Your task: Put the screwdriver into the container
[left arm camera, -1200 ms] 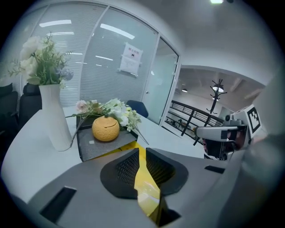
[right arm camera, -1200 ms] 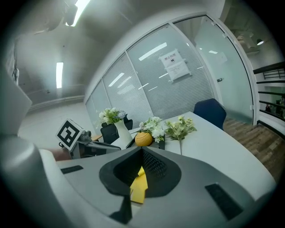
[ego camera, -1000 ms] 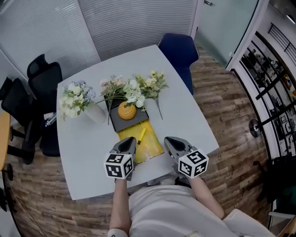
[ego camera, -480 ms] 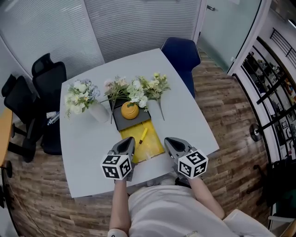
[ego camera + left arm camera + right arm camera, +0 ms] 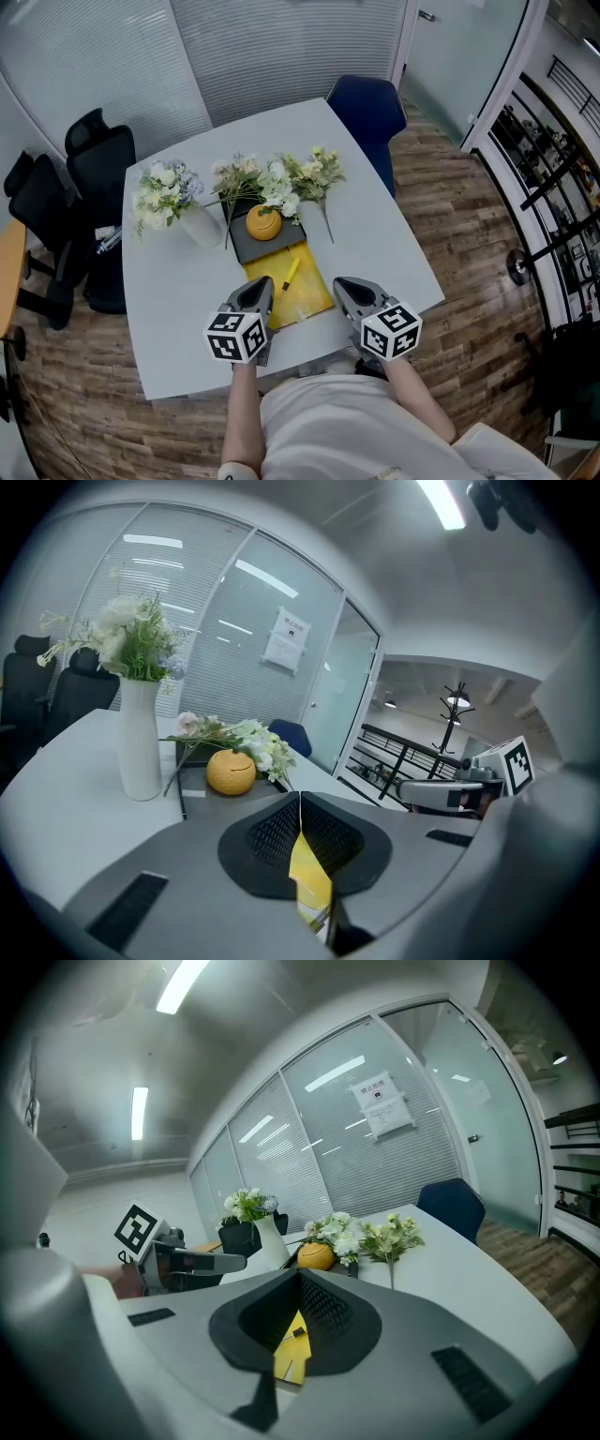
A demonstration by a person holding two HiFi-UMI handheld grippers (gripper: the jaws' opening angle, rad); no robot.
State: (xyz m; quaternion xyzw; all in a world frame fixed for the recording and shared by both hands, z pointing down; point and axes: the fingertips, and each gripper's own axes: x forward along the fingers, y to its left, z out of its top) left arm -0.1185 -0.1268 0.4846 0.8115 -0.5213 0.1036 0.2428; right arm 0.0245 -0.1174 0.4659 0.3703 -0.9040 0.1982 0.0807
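A yellow-handled screwdriver (image 5: pixel 289 274) lies on a yellow mat (image 5: pixel 307 296) in the middle of the white table (image 5: pixel 375 244). Beyond the mat sits a dark grey tray (image 5: pixel 281 246) with a round orange pot (image 5: pixel 263 223) on it. My left gripper (image 5: pixel 260 286) hovers at the mat's near left corner and my right gripper (image 5: pixel 346 285) just right of the mat; both are shut and hold nothing. The left gripper view shows shut jaws (image 5: pixel 300 803) with the orange pot (image 5: pixel 231 772) ahead. In the right gripper view, the dark screwdriver tip (image 5: pixel 292 1333) shows below the shut jaws (image 5: pixel 300 1279).
A white vase of flowers (image 5: pixel 195 228) stands at the table's left. Loose flower stems (image 5: pixel 281 183) lie behind the tray. A blue chair (image 5: pixel 367 105) is at the far corner, black chairs (image 5: pixel 94 150) at the left. The table's near edge is under my grippers.
The head view shifted slightly a second ago and the left gripper drifted a little to the left. Nothing has moved in the last half second.
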